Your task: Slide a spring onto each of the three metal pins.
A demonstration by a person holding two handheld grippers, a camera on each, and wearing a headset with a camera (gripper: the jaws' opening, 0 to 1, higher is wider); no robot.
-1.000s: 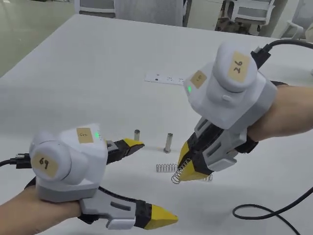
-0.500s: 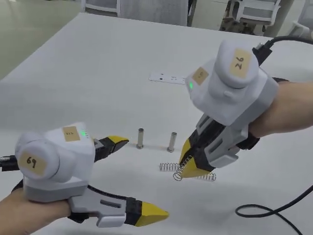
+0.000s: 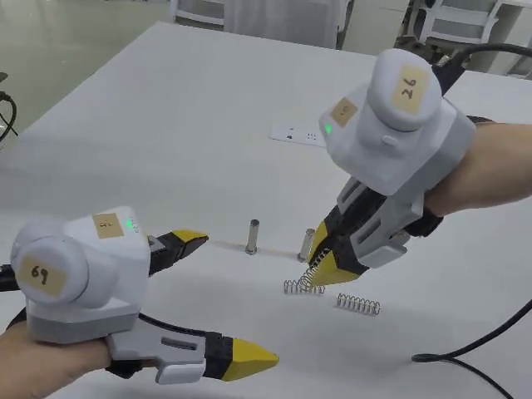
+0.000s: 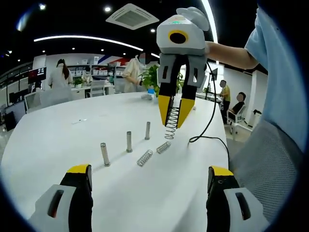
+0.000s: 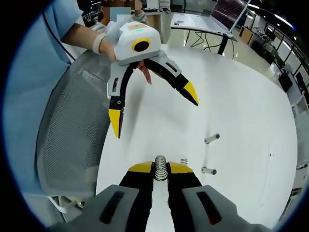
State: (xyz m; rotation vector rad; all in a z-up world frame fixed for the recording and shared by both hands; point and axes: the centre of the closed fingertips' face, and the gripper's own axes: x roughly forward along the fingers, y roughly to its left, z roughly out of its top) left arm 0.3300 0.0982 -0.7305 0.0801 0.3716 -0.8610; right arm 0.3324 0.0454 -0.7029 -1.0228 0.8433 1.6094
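Spring [image 5: 161,167] pinched in right gripper [image 3: 322,273] — left gripper [image 3: 235,299] spread wide

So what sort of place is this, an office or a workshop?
Likely an open-plan office: people in the background, office chairs, a ceiling vent with strip lights, and a big white table.

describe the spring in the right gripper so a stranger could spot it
Over the white table, find the right gripper near the metal pins. The spring is pinched between its yellow-tipped jaws, hanging downward. The other two springs lie flat on the table, ungripped.
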